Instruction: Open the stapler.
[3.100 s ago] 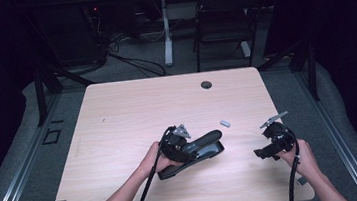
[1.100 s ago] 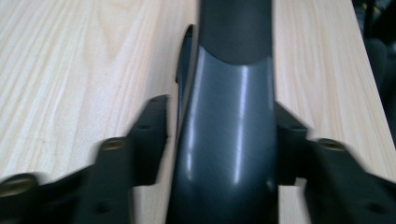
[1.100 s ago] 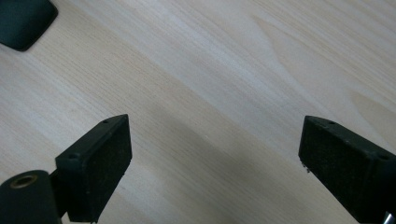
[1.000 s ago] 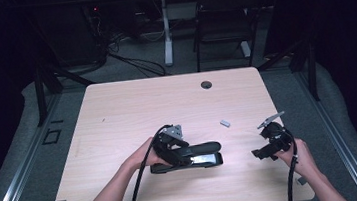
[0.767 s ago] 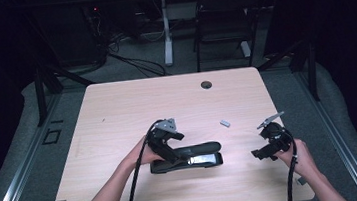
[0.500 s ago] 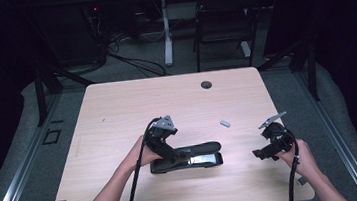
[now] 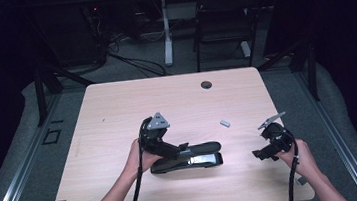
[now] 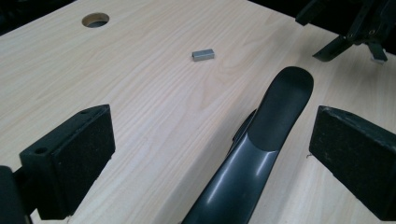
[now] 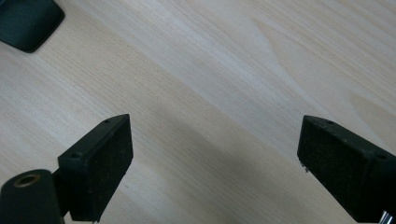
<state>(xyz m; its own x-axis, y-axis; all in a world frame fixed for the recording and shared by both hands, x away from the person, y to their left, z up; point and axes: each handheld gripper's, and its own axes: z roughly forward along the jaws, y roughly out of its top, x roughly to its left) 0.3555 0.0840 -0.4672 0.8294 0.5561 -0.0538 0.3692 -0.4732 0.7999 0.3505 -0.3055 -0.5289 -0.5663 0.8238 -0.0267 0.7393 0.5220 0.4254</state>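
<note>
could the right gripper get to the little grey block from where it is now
Probably yes. The right gripper stands open over bare wood, and the small grey block lies alone on the table just ahead and to its left. The stapler sits farther left, off that path.

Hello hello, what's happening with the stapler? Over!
Left gripper open, jaws just widened, clear of the black stapler. Stapler flat on the table. Right gripper open, empty. Staple strip alongside, nothing blocking.

We see the table (image 7: 117,112) evenly lit against dark surroundings; the stapler (image 8: 261,154) shows soft glare (near pads slightly blurred).
</note>
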